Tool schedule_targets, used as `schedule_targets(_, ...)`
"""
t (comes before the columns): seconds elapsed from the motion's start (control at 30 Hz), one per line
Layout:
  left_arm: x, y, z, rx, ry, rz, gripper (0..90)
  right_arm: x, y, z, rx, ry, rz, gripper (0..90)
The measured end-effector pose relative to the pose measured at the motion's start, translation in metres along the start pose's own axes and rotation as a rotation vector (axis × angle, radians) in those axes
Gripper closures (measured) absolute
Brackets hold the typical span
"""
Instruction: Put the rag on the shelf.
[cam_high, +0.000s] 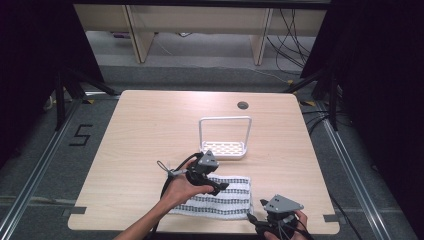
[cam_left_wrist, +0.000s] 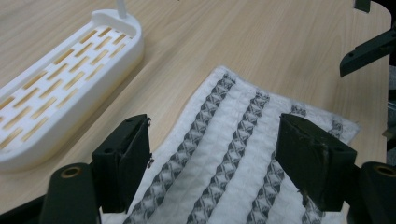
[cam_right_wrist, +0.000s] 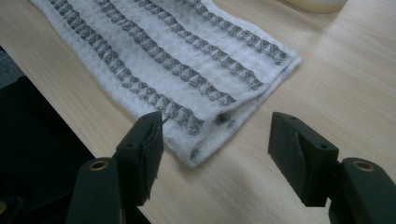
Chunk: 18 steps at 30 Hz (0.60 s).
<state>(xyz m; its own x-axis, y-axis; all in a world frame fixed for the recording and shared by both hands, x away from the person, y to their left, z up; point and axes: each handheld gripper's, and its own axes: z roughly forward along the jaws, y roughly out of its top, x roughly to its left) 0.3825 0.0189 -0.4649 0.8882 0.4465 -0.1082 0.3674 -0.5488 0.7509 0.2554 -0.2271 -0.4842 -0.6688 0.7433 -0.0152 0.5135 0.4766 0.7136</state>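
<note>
A white cloth (cam_high: 220, 197) with dark patterned stripes lies flat near the table's front edge. My left gripper (cam_high: 220, 187) hovers just over its upper part, jaws open, with the striped cloth (cam_left_wrist: 224, 140) spread beneath and ahead of them. My right gripper (cam_high: 260, 220) sits at the front right, low over the table. Its jaws stand open on either side of the cloth's near corner (cam_right_wrist: 205, 149) without pressing on it. The rest of the cloth (cam_right_wrist: 187, 60) stretches away from that corner.
A white slotted rack (cam_high: 223, 149) with a tall loop handle stands just behind the cloth, and its tray (cam_left_wrist: 70, 79) lies left of my left gripper. A cable hole (cam_high: 243, 105) is farther back. The table's front edge (cam_right_wrist: 56, 121) runs close to my right gripper.
</note>
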Motion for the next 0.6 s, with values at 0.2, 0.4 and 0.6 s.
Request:
schedule_targets(0.2,-0.001,0.01,0.024,0.053,-0.036,0.037,25.0,0.003,-0.002,0.003,0.016,0.001,0.001,40.6)
schedule_targets(0.4,-0.002,0.022,0.046,0.078,-0.042,0.062,25.4,0.002,-0.003,0.005,0.031,0.001,0.01,41.1)
schedule_targets(0.6,-0.003,0.028,0.063,0.108,-0.085,0.063,27.1,0.003,-0.003,0.007,0.044,0.001,0.047,40.8)
